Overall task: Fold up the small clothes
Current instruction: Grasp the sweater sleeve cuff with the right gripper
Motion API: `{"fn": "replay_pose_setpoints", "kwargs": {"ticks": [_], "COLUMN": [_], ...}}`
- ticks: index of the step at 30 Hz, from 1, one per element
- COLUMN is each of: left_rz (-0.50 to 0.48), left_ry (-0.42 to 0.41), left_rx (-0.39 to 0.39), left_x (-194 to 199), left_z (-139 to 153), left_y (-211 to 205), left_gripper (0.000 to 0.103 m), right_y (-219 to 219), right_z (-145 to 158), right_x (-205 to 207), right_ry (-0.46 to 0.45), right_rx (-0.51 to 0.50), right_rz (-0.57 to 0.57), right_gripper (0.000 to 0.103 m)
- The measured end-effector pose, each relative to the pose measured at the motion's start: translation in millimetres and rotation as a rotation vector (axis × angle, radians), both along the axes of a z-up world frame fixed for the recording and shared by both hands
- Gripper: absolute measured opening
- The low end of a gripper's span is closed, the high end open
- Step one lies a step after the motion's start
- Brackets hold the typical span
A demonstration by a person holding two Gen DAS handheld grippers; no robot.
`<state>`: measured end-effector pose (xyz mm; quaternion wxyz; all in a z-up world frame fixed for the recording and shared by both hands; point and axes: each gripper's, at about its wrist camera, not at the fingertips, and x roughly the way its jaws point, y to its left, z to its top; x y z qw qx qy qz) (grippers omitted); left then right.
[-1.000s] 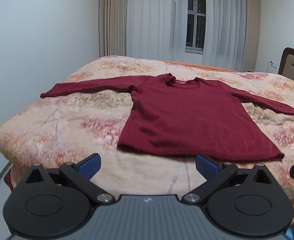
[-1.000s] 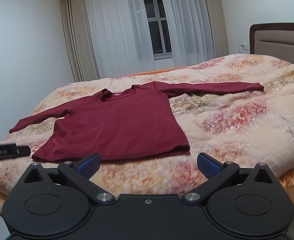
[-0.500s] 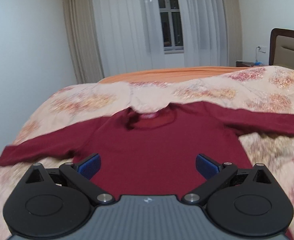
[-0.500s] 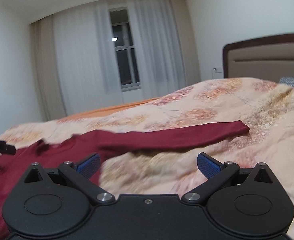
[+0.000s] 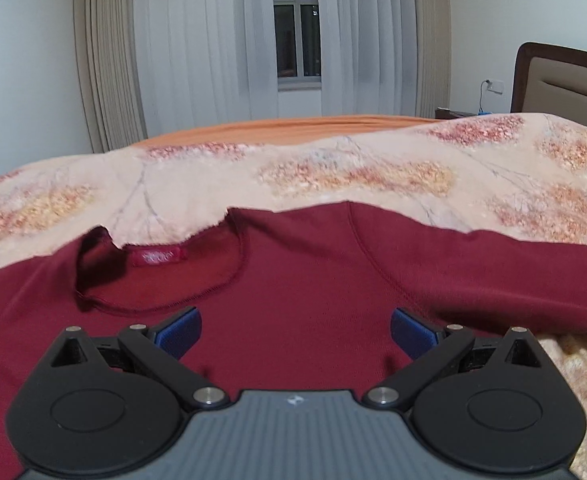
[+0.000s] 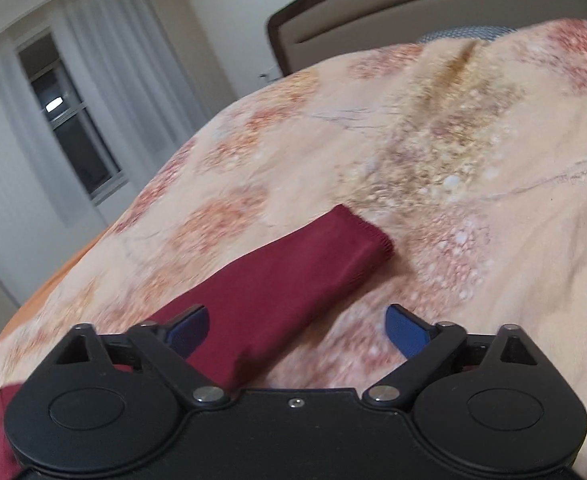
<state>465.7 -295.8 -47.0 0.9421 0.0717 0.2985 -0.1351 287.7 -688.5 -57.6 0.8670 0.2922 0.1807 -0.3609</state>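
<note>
A dark red long-sleeved sweater (image 5: 293, 280) lies flat on the bed, its neckline with a red label (image 5: 157, 257) toward the far side. My left gripper (image 5: 295, 334) hovers open just over the sweater's chest, below the collar, holding nothing. In the right wrist view the sweater's right sleeve (image 6: 285, 280) runs up from lower left, its cuff (image 6: 367, 236) lying ahead. My right gripper (image 6: 297, 330) is tilted over this sleeve, jaws wide but closing, the sleeve under its left finger (image 6: 191, 326), no pad pressing on it.
The bed is covered by a peach floral quilt (image 5: 353, 176) over an orange sheet (image 5: 293, 128). A padded headboard (image 6: 413, 12) rises at the right. White curtains and a window (image 5: 297, 40) fill the far wall. A wall socket with a plug (image 5: 493, 86) sits beside the headboard.
Both grippers have moved from the bed's near edge in over the sweater. The left now sits at the chest by the collar; the right has swung and rolled toward the right sleeve's cuff.
</note>
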Motion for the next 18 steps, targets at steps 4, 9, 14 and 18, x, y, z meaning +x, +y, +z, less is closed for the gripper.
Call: {"fn": "replay_pose_setpoints", "kwargs": {"ticks": [4, 9, 14, 18], "left_rz": [-0.011, -0.015, -0.017, 0.013], "left_ry": [0.049, 0.077, 0.124, 0.105], "left_rx": [-0.027, -0.064, -0.162, -0.292], "left_x": [5.6, 15.9, 36.1, 44.6], "left_z": [-7.4, 14.8, 50.1, 78.8], "left_y": [7.0, 27.5, 70.1, 121.1], "left_gripper": [0.103, 0.103, 0.103, 0.103], "right_y": [-18.0, -6.3, 60.8, 154.7], "right_z": [-2.3, 26.9, 90.1, 128.8], "right_x": [4.8, 23.8, 71.9, 120.6], "right_ry": [-0.002, -0.018, -0.118, -0.203], "right_rx": [0.039, -0.065, -0.268, -0.408], "right_rz": [-0.090, -0.055, 0.171, 0.456], "right_gripper": [0.038, 0.007, 0.007, 0.007]}}
